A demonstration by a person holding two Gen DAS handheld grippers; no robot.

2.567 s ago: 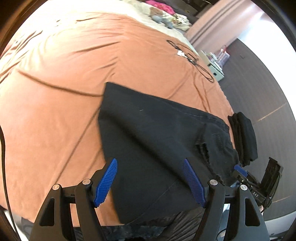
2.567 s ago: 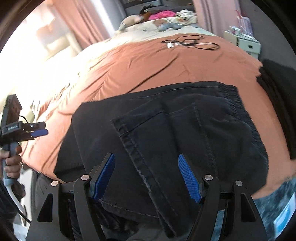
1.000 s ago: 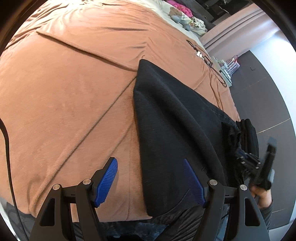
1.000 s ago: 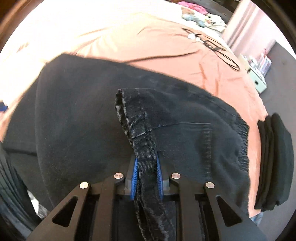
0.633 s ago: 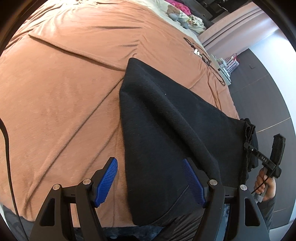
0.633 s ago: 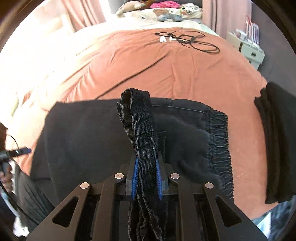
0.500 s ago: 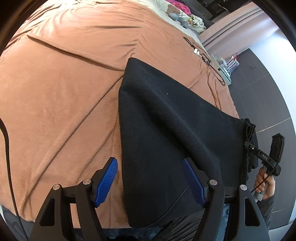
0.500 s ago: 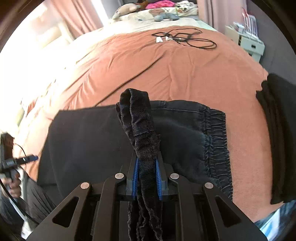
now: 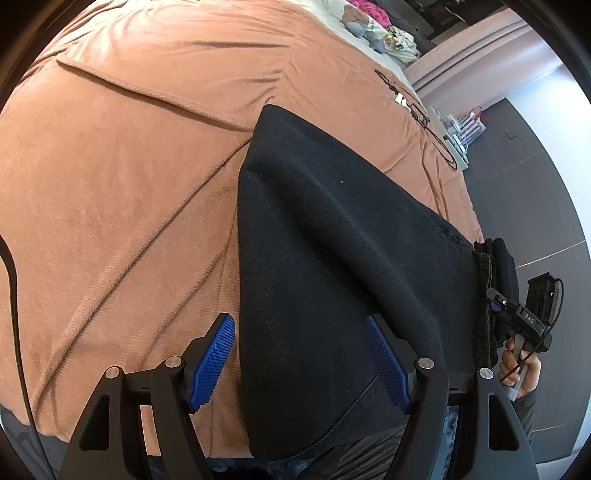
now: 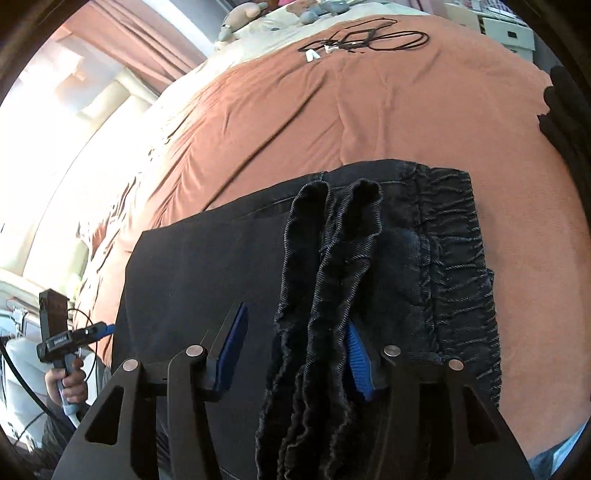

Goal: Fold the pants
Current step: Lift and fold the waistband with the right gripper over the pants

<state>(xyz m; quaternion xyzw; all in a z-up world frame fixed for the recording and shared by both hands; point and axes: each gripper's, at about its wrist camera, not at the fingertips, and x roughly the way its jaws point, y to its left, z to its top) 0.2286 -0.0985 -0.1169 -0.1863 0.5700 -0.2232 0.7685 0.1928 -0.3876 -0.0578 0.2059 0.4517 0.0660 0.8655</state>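
Dark denim pants [image 9: 332,258] lie on the orange-brown bedspread [image 9: 129,184]. In the right wrist view the elastic waistband [image 10: 454,251] lies flat at the right, and a bunched fold of the waist [image 10: 325,280] stands between the fingers. My right gripper [image 10: 295,347] is open; the fold leans on its right blue pad [image 10: 356,354]. My left gripper [image 9: 303,358] is open, its fingers astride the near edge of the pants near the bed's front edge. The right gripper also shows in the left wrist view [image 9: 517,317].
A stack of folded black clothes [image 9: 502,266] sits just right of the pants at the bed's right edge. A black cable [image 10: 365,40] lies on the far part of the bed. Stuffed toys [image 10: 325,14] lie at the head. A white side cabinet [image 10: 509,29] stands beyond.
My right gripper has opened and let go of the bunched waist fold, which now rests loose between its fingers. The left gripper has hardly moved.
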